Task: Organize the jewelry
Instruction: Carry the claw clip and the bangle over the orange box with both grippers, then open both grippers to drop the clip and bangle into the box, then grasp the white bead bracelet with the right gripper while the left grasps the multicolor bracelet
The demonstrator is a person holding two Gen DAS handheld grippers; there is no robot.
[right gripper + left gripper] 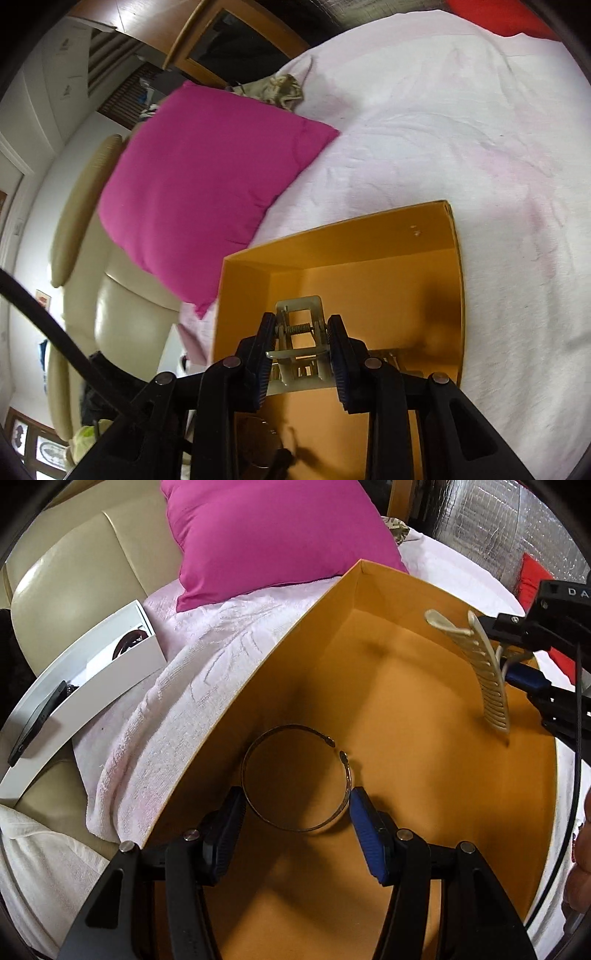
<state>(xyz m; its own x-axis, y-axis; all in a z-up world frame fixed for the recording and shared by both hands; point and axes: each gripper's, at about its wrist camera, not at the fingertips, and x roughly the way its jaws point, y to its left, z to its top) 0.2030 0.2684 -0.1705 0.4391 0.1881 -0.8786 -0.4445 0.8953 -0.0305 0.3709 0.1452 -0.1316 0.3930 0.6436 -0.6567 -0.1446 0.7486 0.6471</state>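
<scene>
An open orange box (325,602) lies on a pale pink towel on the bed. My left gripper (297,806) reaches into it, its blue pads on either side of a thin metal bangle (255,746) with an open gap; the pads touch its sides. My right gripper (301,347) is shut on a cream hair claw clip (299,332) and holds it over the box (369,236). In the left wrist view the clip (487,675) hangs at the right, its teeth pointing down to the box floor. The bangle shows dimly in the right wrist view (258,443).
A magenta pillow (266,535) lies behind the box. A white box (122,657) with dark items sits at the left on a cream leather seat (59,587). A red cloth (532,579) is at the far right. The pink towel (443,129) covers the bed.
</scene>
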